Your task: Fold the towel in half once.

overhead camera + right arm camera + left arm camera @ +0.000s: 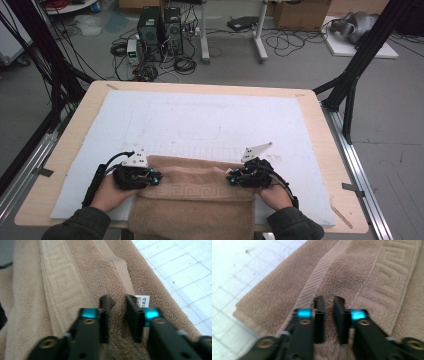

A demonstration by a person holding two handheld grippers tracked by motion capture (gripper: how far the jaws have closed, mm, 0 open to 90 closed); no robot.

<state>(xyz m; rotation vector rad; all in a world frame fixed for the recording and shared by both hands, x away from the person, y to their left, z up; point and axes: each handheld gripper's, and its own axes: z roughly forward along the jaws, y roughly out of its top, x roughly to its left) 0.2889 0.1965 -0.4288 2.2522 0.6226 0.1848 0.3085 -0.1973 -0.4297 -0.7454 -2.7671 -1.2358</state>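
A tan towel (pixel 192 192) with a raised key-pattern band lies folded at the table's front middle, and its near part hangs over the front edge. My left gripper (pixel 156 178) sits on the towel's left end. In the left gripper view its jaws (pixel 329 302) are shut on a ridge of the towel (pixel 352 272) beside a woven stripe. My right gripper (pixel 232 178) sits on the towel's right end. In the right gripper view its jaws (pixel 117 301) pinch a bunched fold of the towel (pixel 82 272) next to a small white label (pixel 143 301).
A white gridded mat (pixel 210 120) covers most of the wooden table (pixel 320 115). Beyond the table are computer towers (pixel 160 30), tangled cables and desk legs on the floor. Black frame posts (pixel 360 60) stand at both sides.
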